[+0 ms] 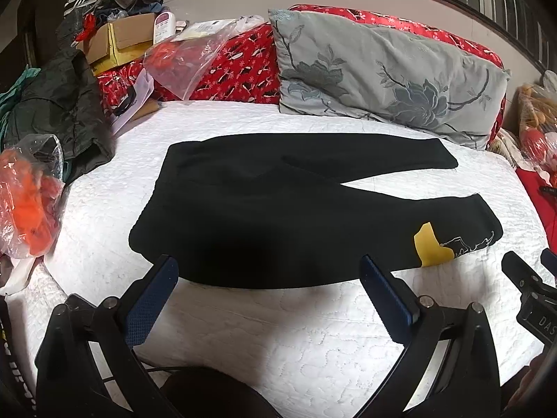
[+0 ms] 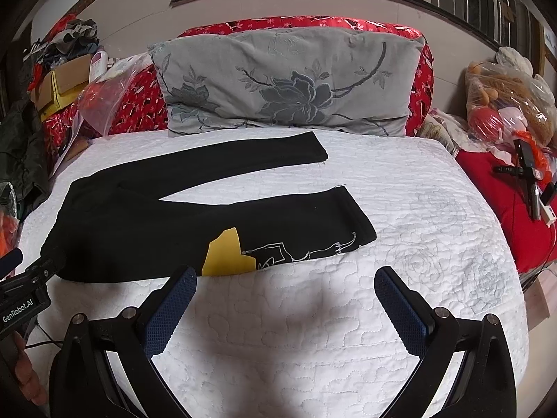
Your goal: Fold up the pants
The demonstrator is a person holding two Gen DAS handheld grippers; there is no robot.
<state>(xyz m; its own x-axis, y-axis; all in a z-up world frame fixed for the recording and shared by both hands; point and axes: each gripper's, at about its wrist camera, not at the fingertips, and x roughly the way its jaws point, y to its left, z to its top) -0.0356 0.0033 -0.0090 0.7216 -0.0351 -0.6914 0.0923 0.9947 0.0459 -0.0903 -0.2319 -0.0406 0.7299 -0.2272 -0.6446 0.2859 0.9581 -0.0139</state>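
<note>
Black pants (image 1: 264,205) lie flat on the white quilted bed (image 1: 278,331), waistband to the left, both legs spread apart to the right. The near leg carries a yellow patch (image 1: 430,245) and white line drawing. The pants also show in the right wrist view (image 2: 146,223) with the patch (image 2: 226,254). My left gripper (image 1: 268,271) is open and empty, hovering at the pants' near edge. My right gripper (image 2: 285,278) is open and empty, above the bed just in front of the near leg. The right gripper shows at the edge of the left wrist view (image 1: 532,261).
A grey floral pillow (image 2: 289,83) leans on a red bedcover (image 2: 421,80) at the back. Plastic bags (image 1: 28,198), dark clothes (image 1: 66,104) and a cardboard box (image 1: 118,38) crowd the left. A bag of plush toys (image 2: 508,101) and red cloth (image 2: 504,202) sit right.
</note>
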